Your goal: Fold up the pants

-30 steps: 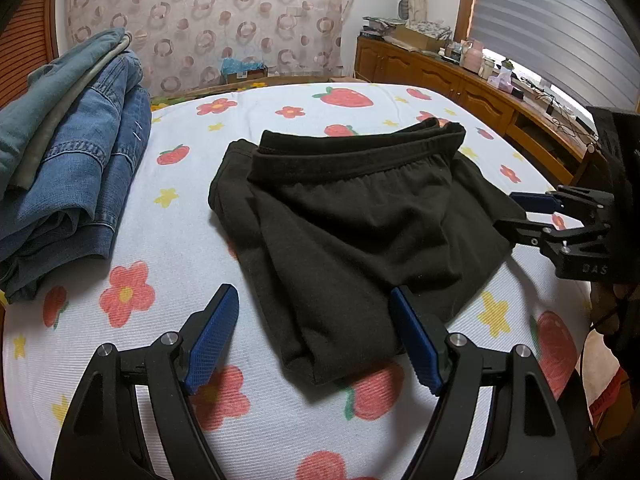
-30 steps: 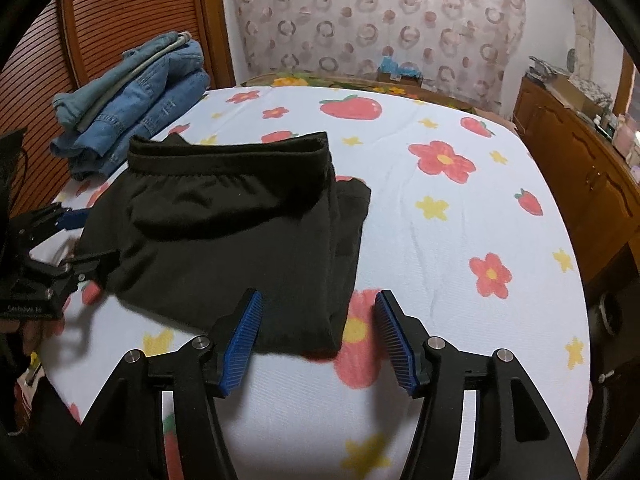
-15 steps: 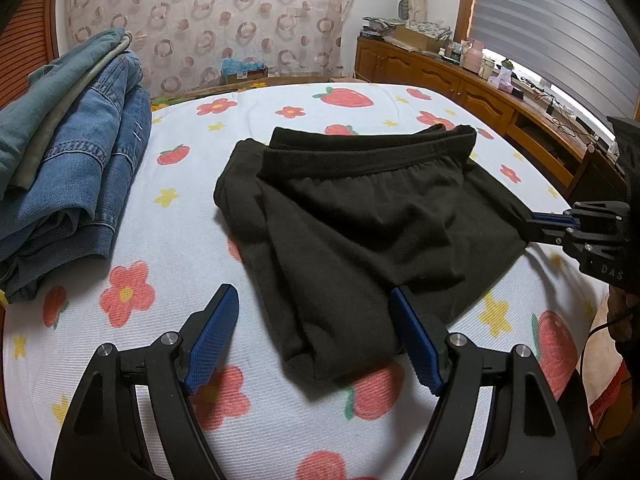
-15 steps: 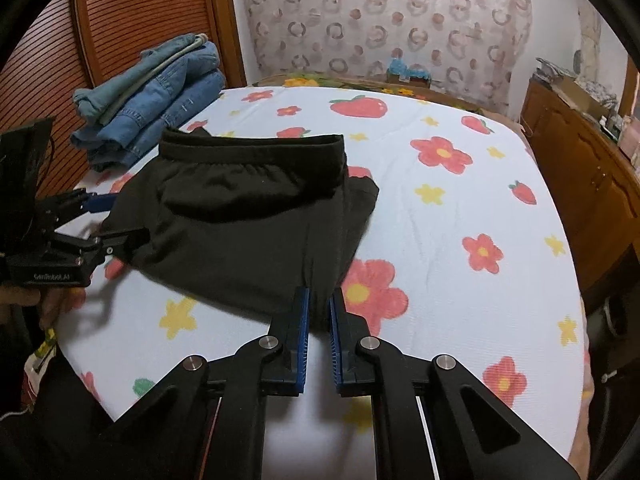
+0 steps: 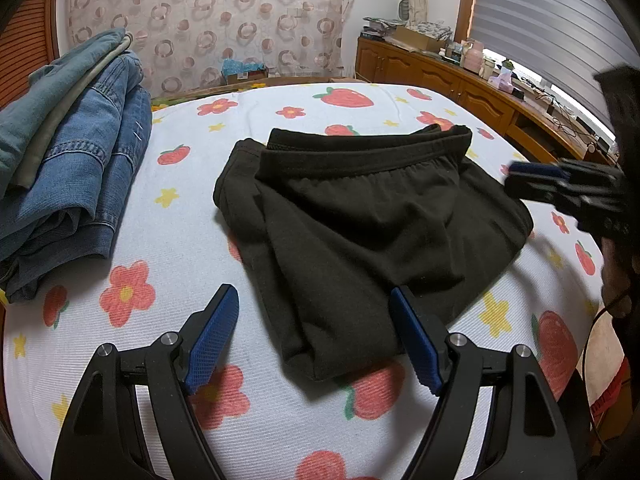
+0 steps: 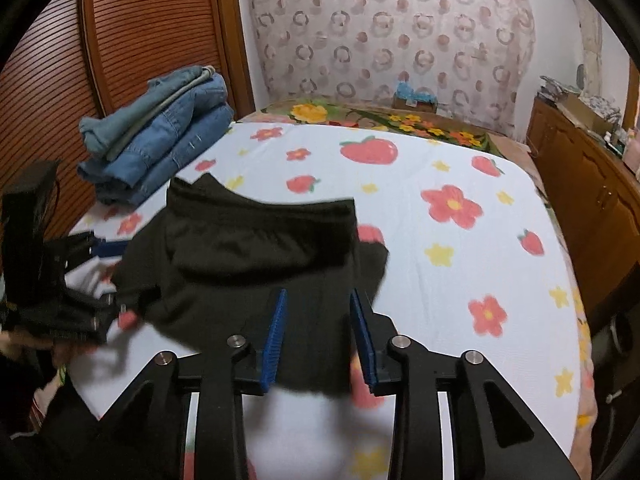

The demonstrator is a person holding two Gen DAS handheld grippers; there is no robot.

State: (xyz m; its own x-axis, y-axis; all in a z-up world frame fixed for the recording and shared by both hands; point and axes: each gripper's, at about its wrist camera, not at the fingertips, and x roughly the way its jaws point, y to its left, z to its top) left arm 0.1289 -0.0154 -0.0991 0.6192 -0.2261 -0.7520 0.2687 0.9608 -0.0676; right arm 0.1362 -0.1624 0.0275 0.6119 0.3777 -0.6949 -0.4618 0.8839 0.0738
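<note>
Pants black, lying mid-bed on flowered sheet, already folded into a compact bundle: waistband toward far side, layers stacked, folded edge at near side. Judged well along, possibly only a last tidy or final fold left; layers not square, one lower layer sticking out at left and far edge. Left gripper hovering at near left corner of bundle, fingers spread wide, cloth corner lying between them but not pinched. Right gripper at near right edge of bundle, blurred in left view; jaws opening, blue pads standing either side of black cloth edge, a clear gap showing, nothing clamped. Cannot tell whether cloth touches either pad. Stack of folded jeans at far left of bed, well apart from pants, likely finished pieces. Remaining, by judgement: squaring edges, smoothing rumpled top layer, perhaps moving bundle to stack.
</note>
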